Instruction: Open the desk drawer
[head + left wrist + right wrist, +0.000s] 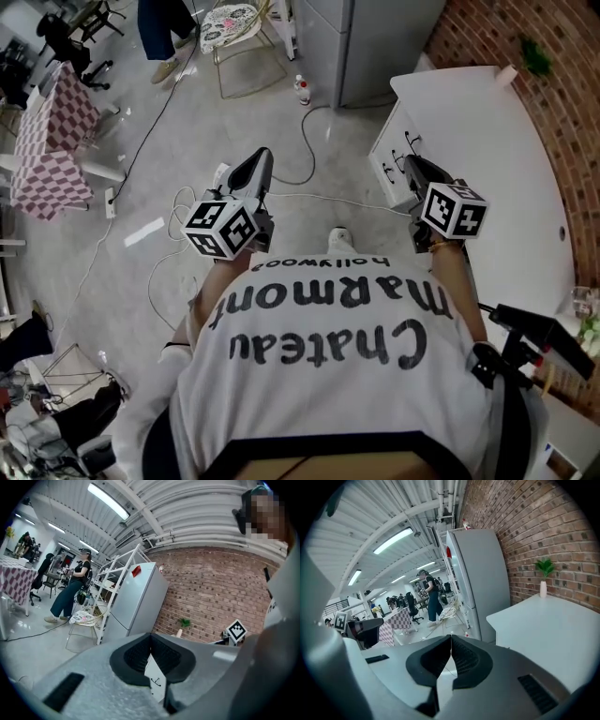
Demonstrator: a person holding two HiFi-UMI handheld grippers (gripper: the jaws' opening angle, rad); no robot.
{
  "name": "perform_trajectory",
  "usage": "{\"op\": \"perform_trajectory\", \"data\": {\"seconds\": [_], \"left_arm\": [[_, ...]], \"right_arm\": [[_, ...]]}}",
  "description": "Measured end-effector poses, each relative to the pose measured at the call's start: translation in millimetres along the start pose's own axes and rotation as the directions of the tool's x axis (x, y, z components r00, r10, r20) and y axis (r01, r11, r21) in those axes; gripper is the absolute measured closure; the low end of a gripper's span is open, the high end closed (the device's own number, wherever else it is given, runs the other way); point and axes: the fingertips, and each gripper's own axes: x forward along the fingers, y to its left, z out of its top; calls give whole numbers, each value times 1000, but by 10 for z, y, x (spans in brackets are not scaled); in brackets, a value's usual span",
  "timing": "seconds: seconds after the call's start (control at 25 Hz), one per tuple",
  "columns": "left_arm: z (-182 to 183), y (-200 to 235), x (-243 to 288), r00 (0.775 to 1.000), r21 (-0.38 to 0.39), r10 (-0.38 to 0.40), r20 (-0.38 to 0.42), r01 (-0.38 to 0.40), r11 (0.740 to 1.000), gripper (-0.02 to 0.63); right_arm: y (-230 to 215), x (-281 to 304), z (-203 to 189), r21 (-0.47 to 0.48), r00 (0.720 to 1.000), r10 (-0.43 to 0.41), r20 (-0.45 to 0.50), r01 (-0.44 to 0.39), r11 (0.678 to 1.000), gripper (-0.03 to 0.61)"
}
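The drawer [392, 155] sits in the front face of the white counter [487, 141], with a thin dark handle [410, 142] on it. My left gripper [255, 167] and right gripper [417, 169] are both pinched together and empty, the right one near that face. I expect a light, stiff drawer that slides; I'd hook the handle

The white desk [487, 150] is standing along the brick wall [525, 56], its drawers [388, 157], fitted with dark handles, sitting shut.
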Motion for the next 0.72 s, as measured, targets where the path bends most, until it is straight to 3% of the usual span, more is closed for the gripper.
{"op": "perform_trajectory", "data": {"seconds": [0.24, 0.44, 0.72], "left_arm": [[304, -53, 620, 999, 10, 5, 42, -5, 1000, 598], [236, -144, 1032, 999, -9, -15, 33, 15, 1000, 600], [91, 23, 1366, 1000, -56, 1, 1, -1, 998, 599]], "right_arm": [[-413, 341, 525, -28, 999, 29, 18, -28, 999, 565], [-653, 598, 751, -44, 998, 53, 16, -52, 998, 565], [-605, 926, 630, -45, 994, 104, -37, -106, 993, 565]]}}
